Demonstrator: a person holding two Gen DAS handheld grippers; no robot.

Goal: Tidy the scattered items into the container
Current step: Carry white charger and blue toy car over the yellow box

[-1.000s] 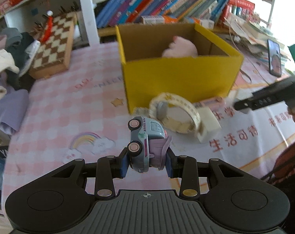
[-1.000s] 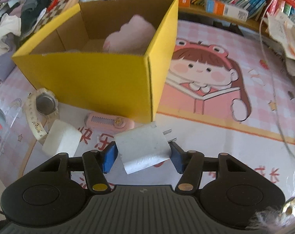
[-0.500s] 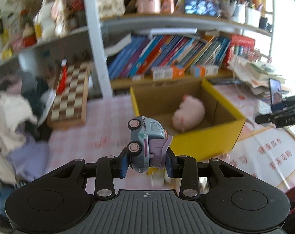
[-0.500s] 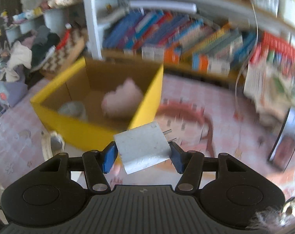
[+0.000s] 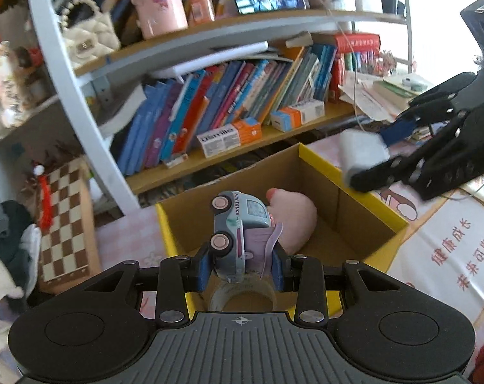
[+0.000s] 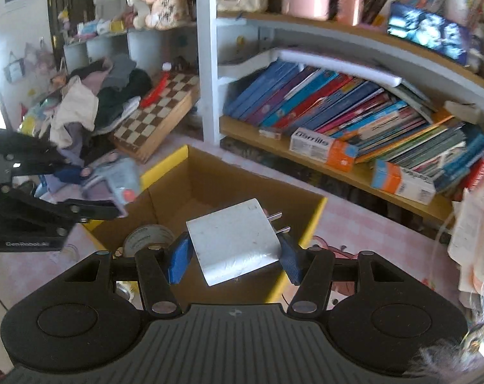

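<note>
Left wrist view, my left tongs (image 5: 240, 264): clamped on a small blue-grey toy truck (image 5: 238, 224), held over the near edge of the yellow box (image 5: 385, 214).
Left wrist view, box contents: a pink plush (image 5: 296, 220) lies inside; a tape roll (image 5: 242, 297) shows just below the truck, at the box's near wall.
Left wrist view, far right: my right tongs (image 5: 366, 156) grip a white charger (image 5: 363, 153) above the box's right rim.
Right wrist view, my right tongs (image 6: 234, 256): closed on the white charger (image 6: 234, 243), prongs pointing right, over the open box (image 6: 315, 211).
Right wrist view, inside the box: the tape roll (image 6: 147, 238) rests on the box floor, to the left.
Right wrist view, left: my left tongs (image 6: 114, 192) carry the truck (image 6: 114, 182) by the box's left wall.
Progress, my judgement: plush and tape already lie in the box; truck and charger are both poised above it and need releasing. The pink worktop (image 6: 353, 220) near the box is mostly hidden, so I cannot tell whether other items remain outside.
</note>
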